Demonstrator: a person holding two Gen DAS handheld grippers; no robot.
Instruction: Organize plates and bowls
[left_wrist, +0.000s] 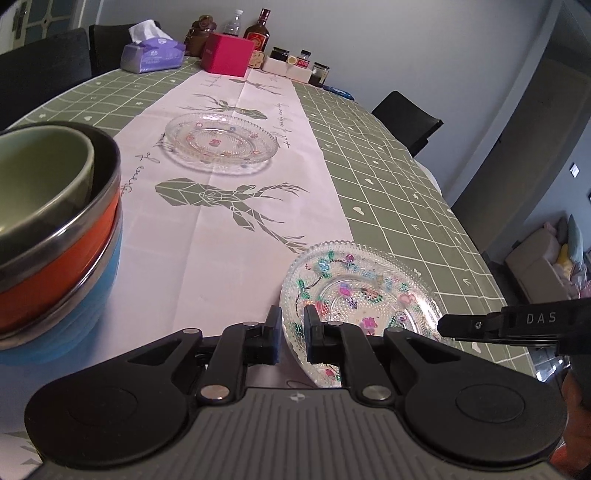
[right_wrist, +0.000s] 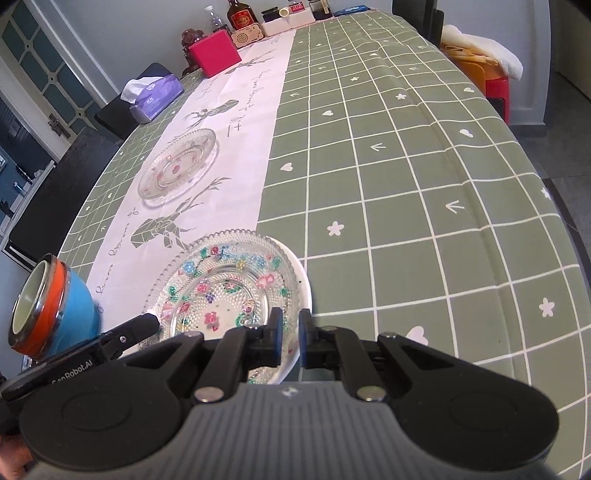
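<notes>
Both wrist views look low along the table (left_wrist: 388, 177), sharing the flowered plate (left_wrist: 364, 291).

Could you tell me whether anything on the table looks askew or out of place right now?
Only the green bowl stands out: it sits tilted inside the orange bowl, which is nested in the blue bowl. The near flowered glass plate lies on a white plate; nothing looks spilled or broken.

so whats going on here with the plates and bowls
A person holds a gripper in each hand at a dining table. The left gripper and right gripper each pinch the near rim of a flower-painted glass plate, which sits on a white plate. A second glass plate lies farther along the runner. Three bowls are already nested: green bowl, orange bowl, blue bowl.
</notes>
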